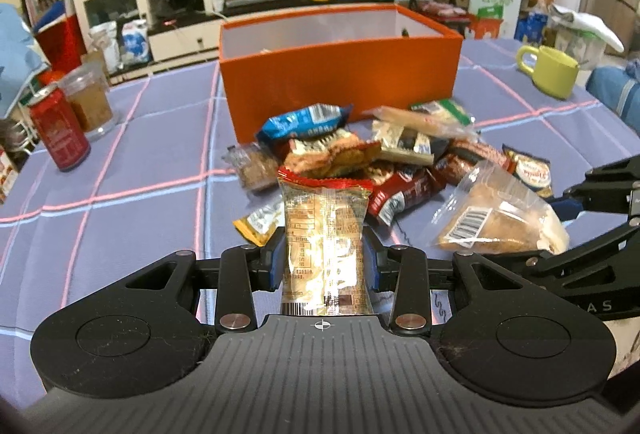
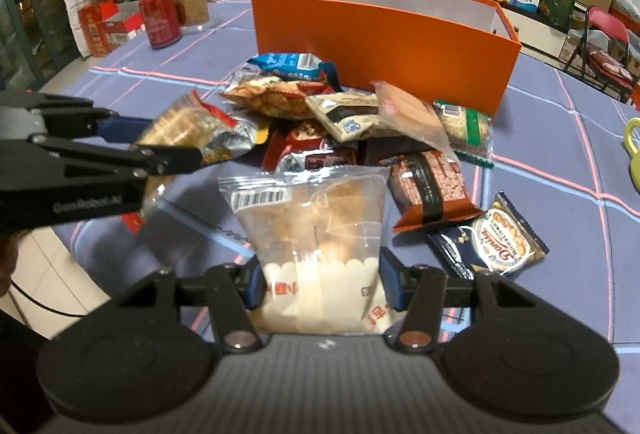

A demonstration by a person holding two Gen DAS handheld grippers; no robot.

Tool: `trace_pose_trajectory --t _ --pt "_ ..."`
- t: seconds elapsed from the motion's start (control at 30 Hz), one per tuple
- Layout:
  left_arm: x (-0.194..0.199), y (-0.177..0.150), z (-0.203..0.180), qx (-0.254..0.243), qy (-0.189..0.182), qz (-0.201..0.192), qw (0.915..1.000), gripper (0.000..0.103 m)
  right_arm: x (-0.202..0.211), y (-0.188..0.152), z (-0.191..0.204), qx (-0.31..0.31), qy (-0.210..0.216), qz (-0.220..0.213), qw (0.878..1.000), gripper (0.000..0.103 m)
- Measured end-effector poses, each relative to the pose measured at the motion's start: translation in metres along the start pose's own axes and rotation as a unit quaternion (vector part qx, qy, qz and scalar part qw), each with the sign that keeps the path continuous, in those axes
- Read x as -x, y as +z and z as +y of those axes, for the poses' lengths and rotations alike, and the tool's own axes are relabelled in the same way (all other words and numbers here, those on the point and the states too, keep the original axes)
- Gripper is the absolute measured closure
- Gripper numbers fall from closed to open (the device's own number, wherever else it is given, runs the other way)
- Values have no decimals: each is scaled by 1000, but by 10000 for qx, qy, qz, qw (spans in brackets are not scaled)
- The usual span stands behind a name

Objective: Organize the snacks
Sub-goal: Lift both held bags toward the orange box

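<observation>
Looking from the left claw [image 1: 324,258], a green mug [image 1: 554,70] is seen whole; only its edge is shown by the right view. A red-topped snack pack [image 1: 324,234] is clamped lengthwise, pointing at the orange box [image 1: 340,81]. A clear snack bag [image 2: 316,234] is pinched by the right claw [image 2: 322,282], above the bench [image 1: 140,161].

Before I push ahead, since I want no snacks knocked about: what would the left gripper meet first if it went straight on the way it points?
Probably the snack pile. The left gripper, shut on a red-edged clear packet, points down toward it; the orange box stands beyond. Depth is unclear.
</observation>
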State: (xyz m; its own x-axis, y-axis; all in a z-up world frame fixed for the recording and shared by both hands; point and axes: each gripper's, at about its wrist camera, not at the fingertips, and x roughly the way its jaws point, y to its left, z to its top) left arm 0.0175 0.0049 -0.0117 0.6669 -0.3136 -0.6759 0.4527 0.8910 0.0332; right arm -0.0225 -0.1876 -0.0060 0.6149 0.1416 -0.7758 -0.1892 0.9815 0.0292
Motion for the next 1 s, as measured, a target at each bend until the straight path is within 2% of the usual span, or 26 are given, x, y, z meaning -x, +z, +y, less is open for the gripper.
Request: trace_pose_trajectory --t 0.23,0.4,0.6,0.77,1.0 --pt "21 8 -2 -6 132 -429 9990 99 8 2 2 -13 45 -193 9998 48" --pt "26 12 -7 -18 118 -445 9989 99 16 5 4 38 -87 -477 9988 48" --pt "27 16 -12 -28 72 -468 9989 99 21 8 5 65 -135 -556 9983 48" --pt "22 42 -12 29 147 -659 9977 99 26 22 -7 -209 -77 -656 9976 48" --pt "-1 85 -6 161 466 -788 9957 99 31 55 -32 -645 -441 -854 9933 48"
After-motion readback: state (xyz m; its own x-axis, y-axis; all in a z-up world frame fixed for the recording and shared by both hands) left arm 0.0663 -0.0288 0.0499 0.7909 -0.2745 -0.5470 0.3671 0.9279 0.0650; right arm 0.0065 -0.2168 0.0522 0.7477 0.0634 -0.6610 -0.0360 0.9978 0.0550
